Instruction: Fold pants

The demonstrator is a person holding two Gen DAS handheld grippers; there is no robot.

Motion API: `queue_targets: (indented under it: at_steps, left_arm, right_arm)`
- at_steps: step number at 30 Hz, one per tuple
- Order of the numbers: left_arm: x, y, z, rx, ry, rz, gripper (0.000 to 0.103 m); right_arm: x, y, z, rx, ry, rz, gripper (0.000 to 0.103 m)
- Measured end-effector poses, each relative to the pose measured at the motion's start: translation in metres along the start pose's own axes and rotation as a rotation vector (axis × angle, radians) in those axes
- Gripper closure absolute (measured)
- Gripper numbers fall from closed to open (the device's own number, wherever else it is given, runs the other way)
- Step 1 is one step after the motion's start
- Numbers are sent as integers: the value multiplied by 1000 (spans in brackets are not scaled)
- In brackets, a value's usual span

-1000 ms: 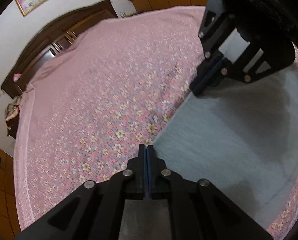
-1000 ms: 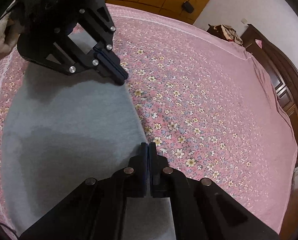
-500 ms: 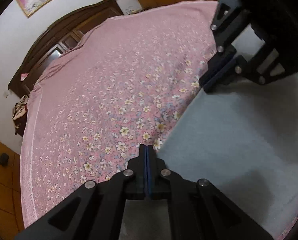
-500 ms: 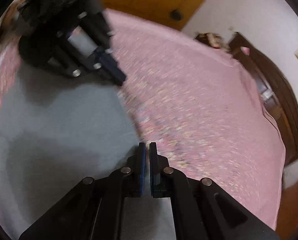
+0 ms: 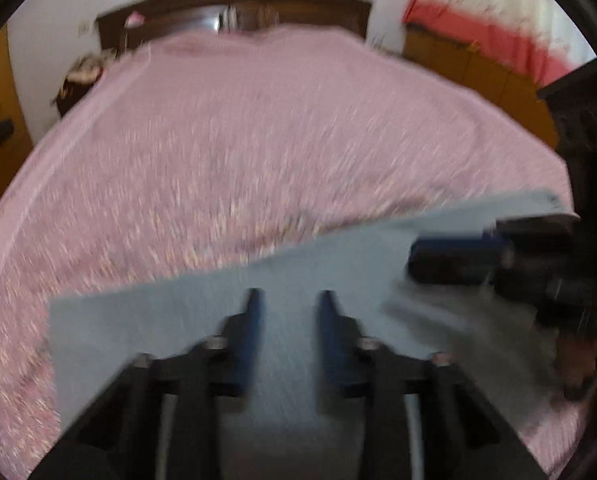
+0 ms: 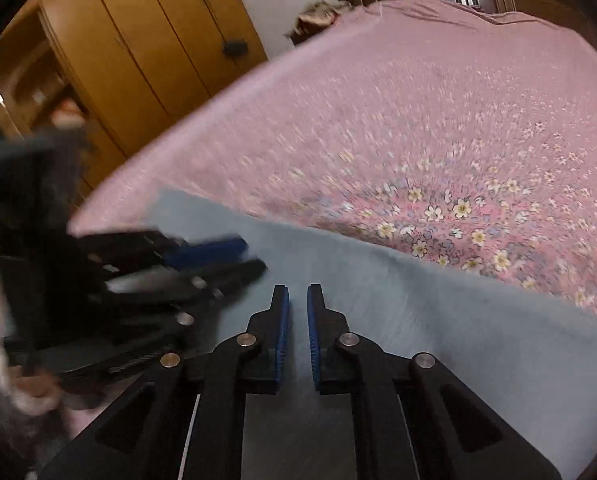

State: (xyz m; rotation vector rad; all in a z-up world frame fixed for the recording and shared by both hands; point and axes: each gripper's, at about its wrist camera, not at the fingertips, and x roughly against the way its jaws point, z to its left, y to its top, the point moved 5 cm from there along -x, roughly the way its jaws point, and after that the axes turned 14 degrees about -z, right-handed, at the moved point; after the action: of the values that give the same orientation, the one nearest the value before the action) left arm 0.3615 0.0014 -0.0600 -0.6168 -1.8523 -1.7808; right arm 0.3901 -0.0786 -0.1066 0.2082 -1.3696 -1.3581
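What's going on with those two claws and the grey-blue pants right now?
Left gripper open, just been opening, nothing pinched. Right gripper slightly open, closing, empty. Pants flat on bedspread. Nothing obstructing.

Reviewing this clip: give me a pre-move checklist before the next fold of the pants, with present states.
1. Left gripper released: ok, jaws have just been opening, nothing pinched.
2. Right gripper released: ok, jaws have just been closing, a narrow gap left, no cloth between them.
3. Pants lying on the bedspread: ok.
4. Pants flat, unwrinkled: cannot tell, blurred.
5. Fold edges aligned: cannot tell.
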Motion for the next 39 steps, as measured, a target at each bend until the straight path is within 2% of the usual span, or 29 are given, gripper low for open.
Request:
queue_targets:
  at_steps: [3, 6, 9, 11, 14, 17, 19, 23, 26, 29, 32, 34, 36, 38, 39]
  left_arm:
    - [-16, 3, 3, -10, 61, -38, 81]
    - [-30, 15, 5, -11, 94, -71, 81]
    - [-28, 25, 9, 18, 118, -104, 81]
    - [-14, 27, 14, 32, 116, -109, 79]
    - [20, 15, 13, 2, 111, -87, 75]
    - [40, -12, 18, 48, 129, -13, 75]
    - [37, -28, 25, 91, 137, 39, 75]
    - [22, -19, 36, 103, 184, -1, 75]
    - [3, -7, 43, 79, 217, -25, 75]
    - [4, -1, 48, 111, 210, -48, 75]
    - [38, -10, 47, 133, 240, -82, 75]
    - [58, -28, 39, 156, 250, -77, 76]
    - [59, -40, 32, 166, 247, -59, 75]
    - [48, -43, 27, 129, 267, -41, 75]
    - [39, -40, 28, 118, 268, -37, 75]
  right_arm:
    - [-4, 19, -12, -35, 5, -74, 94]
    - [15, 32, -26, -109, -19, -165, 94]
    - [39, 32, -27, -158, 34, -192, 94]
    - [55, 21, -21, -142, 28, -157, 94]
    - [66, -4, -14, -93, 2, -51, 94]
    - [56, -15, -24, -84, -48, -24, 94]
    - [40, -16, -38, -140, -71, 17, 98]
    - [37, -7, -46, -199, -69, -28, 100]
    - [53, 0, -53, -231, -55, -62, 100]
    - [81, -9, -36, -162, -31, -90, 98]
    - [108, -22, -21, -70, -12, -114, 98]
    - [110, -31, -9, -7, -16, -103, 98]
    - [95, -35, -6, 37, -58, -79, 98]
    - [81, -41, -15, 7, -97, -45, 98]
    - [78, -44, -21, -28, -89, -38, 98]
